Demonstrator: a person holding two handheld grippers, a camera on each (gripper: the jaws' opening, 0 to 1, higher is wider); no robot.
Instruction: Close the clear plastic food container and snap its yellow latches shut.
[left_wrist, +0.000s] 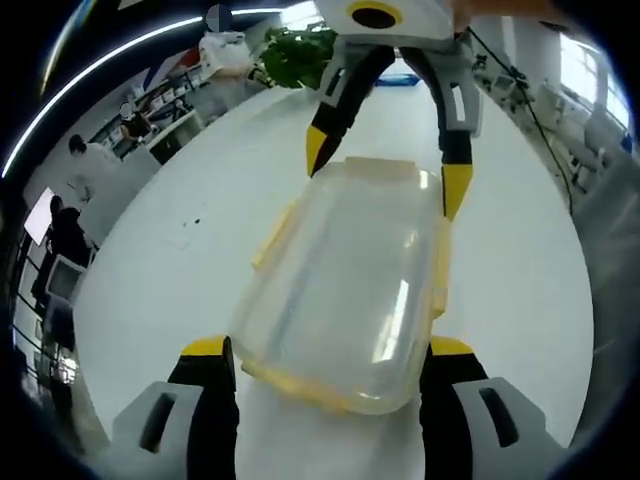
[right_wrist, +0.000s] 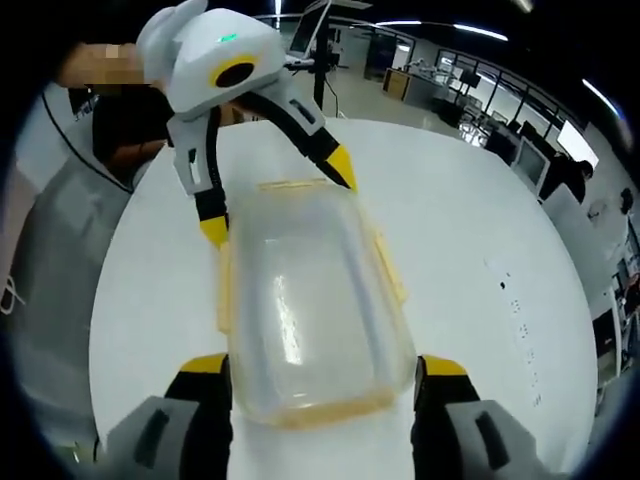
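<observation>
Container (left_wrist: 345, 300) sits lid-on at the middle of the white desk (left_wrist: 520, 280), with the left tool (left_wrist: 328, 372) and right tool (right_wrist: 322, 382) spread wide at opposite ends. To snap the yellow latches (right_wrist: 388, 268), I'd press each flap squarely inward while the other tool braces.

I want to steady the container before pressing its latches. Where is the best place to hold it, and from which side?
Probably the short ends. The clear container lies flat on the white table, lid on, with yellow latches along its long sides. Each gripper's open jaws already straddle one end: left gripper at one, right gripper opposite. Coming in endwise leaves the latches free.
</observation>
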